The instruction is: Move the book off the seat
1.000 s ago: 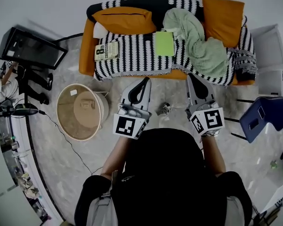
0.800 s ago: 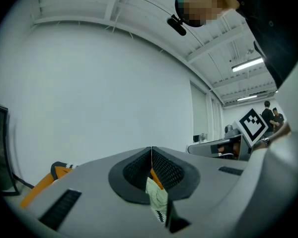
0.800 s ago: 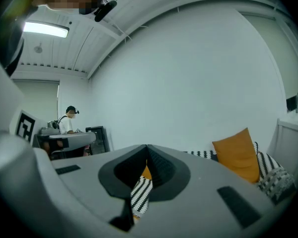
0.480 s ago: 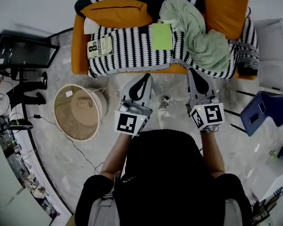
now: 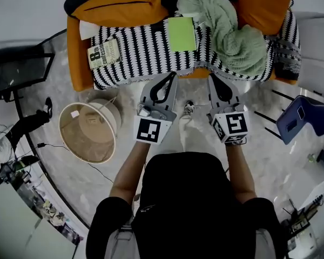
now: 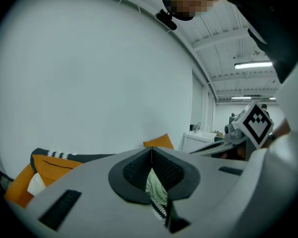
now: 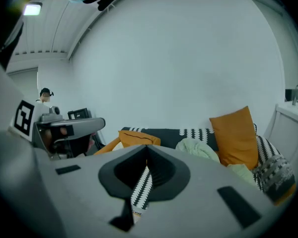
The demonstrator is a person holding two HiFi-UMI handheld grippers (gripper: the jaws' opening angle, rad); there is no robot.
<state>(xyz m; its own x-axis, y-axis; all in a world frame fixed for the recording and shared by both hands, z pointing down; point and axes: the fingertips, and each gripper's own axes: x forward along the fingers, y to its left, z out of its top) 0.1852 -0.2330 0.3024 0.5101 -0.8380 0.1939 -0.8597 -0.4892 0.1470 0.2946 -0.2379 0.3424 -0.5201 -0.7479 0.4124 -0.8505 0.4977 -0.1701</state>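
Observation:
Two books lie on the sofa's black-and-white striped throw (image 5: 146,53): a plain green book (image 5: 182,34) near the middle and a cream paperback with a large "8" (image 5: 104,52) at the left end. Both my grippers hover over the floor just in front of the sofa's front edge, apart from either book. The left gripper (image 5: 171,75) is shut and empty, its tips below the green book. The right gripper (image 5: 211,77) is shut and empty too. In the left gripper view the left gripper (image 6: 151,150) has its tips meeting, and the right gripper (image 7: 146,148) looks at the sofa.
A pale green blanket (image 5: 227,28) is heaped on the right of the seat between orange cushions (image 5: 119,7) (image 5: 264,4). A round wicker basket (image 5: 89,131) stands on the floor at left, a blue chair (image 5: 302,123) at right. A small object (image 5: 189,107) lies between the grippers.
Both grippers have moved forward and down toward the sofa's front edge, still shut. The sofa now sits nearer the top of the head view and the grippers' tips almost reach it.

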